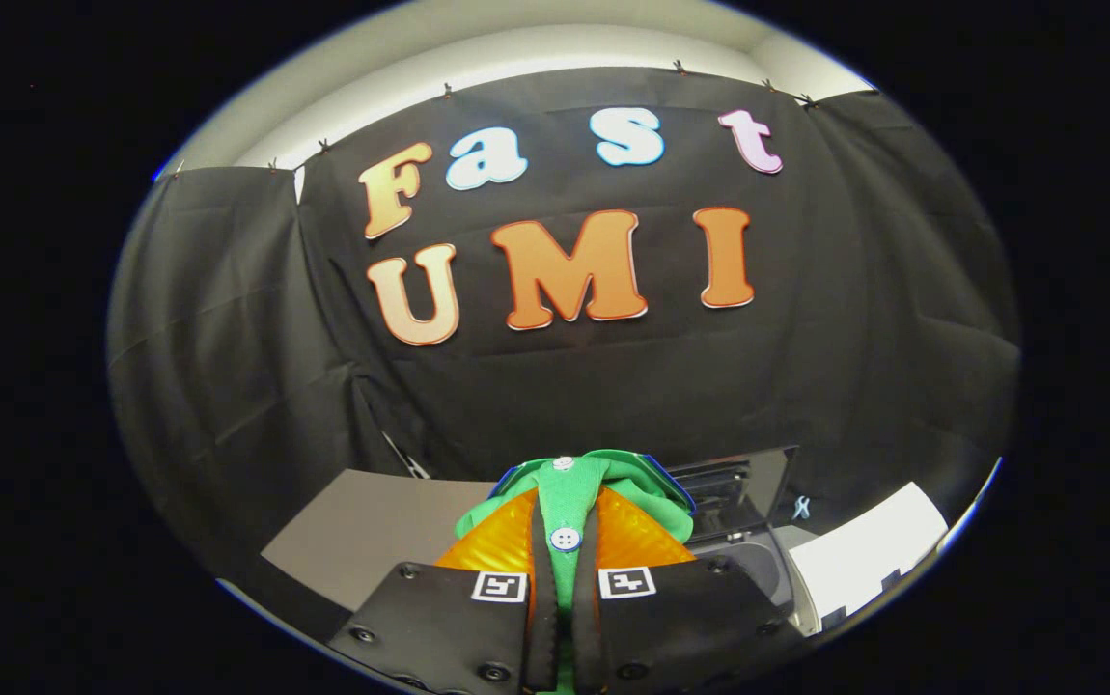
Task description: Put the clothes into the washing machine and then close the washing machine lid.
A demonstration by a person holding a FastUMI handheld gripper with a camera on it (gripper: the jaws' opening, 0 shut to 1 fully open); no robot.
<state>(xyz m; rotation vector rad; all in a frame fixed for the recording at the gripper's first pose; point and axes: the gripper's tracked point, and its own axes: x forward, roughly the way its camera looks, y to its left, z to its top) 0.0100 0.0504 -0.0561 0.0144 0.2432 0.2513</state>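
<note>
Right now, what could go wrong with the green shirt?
The gripper is shut on a thin strip of the green shirt, so it might slip out. The washing machine sits off to the side beyond the fingers, so loose fabric could catch on its raised lid or land outside.

A grey tabletop (362, 541) spreads below the black cloth wall (227, 367). A white sheet (864, 560), perhaps paper, lies off to the right. Small clips (323, 147) pin the cloth's upper edge under a pale ceiling (516, 48).
</note>
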